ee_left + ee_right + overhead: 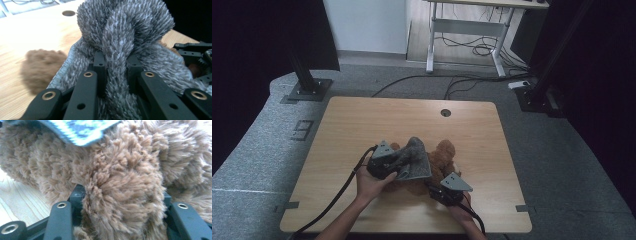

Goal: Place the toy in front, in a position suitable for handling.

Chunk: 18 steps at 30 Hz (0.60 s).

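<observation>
A brown plush toy (445, 154) lies near the middle of the wooden table (362, 120), partly under a grey fuzzy cloth (414, 161). My left gripper (386, 164) is shut on a bunched fold of the grey cloth (120, 27), which rises between its jaws (116, 62). To its left in that view a piece of the plush toy (40, 68) rests on the wood. My right gripper (450, 191) sits at the toy's near side, its jaws (120, 200) pressed on a thick lobe of brown plush (120, 177). The cloth's knitted underside (75, 130) hangs over the toy.
A round cable hole (445, 112) is set in the far part of the tabletop. Black frame posts (307, 80) stand on the carpet beyond the far corners. Behind them are a white desk frame (462, 30) and loose floor cables (452, 82).
</observation>
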Motion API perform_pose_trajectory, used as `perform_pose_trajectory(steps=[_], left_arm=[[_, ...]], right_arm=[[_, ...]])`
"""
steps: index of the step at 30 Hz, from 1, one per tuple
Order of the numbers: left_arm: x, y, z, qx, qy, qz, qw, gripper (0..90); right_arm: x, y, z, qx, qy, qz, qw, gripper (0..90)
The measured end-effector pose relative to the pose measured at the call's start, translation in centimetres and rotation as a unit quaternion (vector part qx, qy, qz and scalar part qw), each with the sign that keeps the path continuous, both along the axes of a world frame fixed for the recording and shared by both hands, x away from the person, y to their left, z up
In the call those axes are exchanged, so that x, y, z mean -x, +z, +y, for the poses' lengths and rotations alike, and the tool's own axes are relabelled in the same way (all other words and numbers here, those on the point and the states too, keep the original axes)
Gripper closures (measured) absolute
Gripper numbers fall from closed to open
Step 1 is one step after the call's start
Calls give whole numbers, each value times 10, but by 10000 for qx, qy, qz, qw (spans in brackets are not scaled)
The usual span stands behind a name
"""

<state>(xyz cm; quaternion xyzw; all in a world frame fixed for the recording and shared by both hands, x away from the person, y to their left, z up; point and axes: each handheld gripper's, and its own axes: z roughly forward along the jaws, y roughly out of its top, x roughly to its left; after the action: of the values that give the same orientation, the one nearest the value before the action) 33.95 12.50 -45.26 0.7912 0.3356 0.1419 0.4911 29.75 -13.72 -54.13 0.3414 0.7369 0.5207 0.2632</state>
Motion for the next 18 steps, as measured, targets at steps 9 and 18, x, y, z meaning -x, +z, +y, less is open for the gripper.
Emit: perform_pose_trajectory(steps=[9,18], left_arm=[[-6,-17,68,381,690,327,9963,760],[-10,-19,90,527,988,431,9928,765]], right_arm=[[6,-2,-1,12,30,-99,9999,456],[8,-3,0,82,9,-154,9998,460]])
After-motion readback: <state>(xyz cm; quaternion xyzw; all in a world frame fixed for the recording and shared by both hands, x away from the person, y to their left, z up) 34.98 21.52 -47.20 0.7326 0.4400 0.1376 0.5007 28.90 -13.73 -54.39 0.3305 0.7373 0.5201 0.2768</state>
